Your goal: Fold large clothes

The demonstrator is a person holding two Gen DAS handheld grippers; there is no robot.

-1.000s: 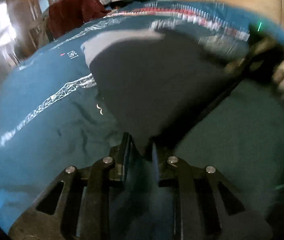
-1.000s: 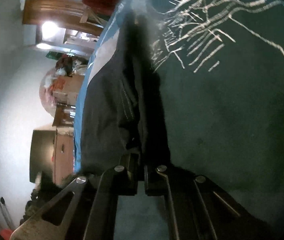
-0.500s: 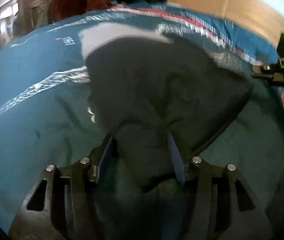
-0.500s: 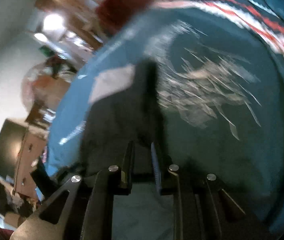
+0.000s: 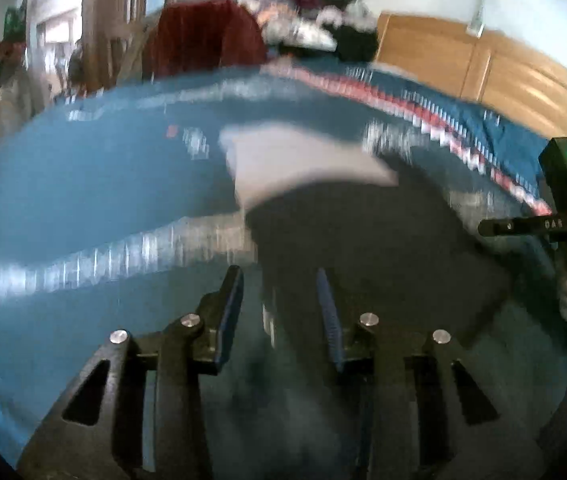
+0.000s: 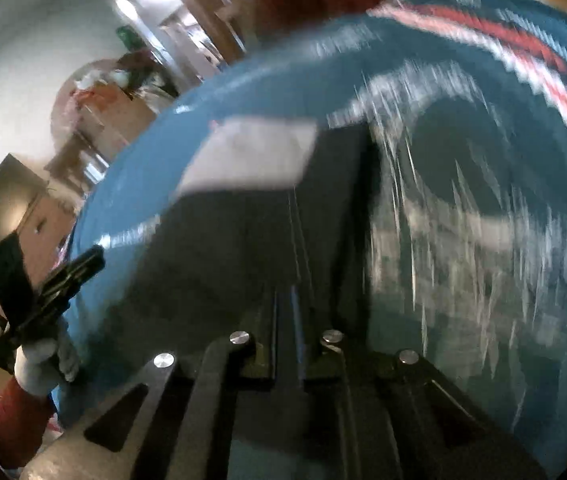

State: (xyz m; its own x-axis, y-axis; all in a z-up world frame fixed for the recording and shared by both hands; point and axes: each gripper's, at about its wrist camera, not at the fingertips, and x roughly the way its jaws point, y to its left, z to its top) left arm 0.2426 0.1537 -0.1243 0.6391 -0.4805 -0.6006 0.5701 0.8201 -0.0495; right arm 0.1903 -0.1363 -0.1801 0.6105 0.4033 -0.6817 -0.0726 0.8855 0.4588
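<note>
One dark garment (image 5: 363, 248) lies spread on the teal bedspread (image 5: 83, 184), its single pale grey panel (image 5: 299, 164) at the far end. I count two grippers. My left gripper (image 5: 279, 312) has its two blue-padded fingers (image 5: 229, 312) parted wide, holding nothing, the garment's near edge between them. My right gripper (image 6: 287, 320) has its fingers nearly together; whether cloth is pinched there I cannot tell (both views are blurred). One red chair (image 5: 203, 40) stands beyond the bed.
</note>
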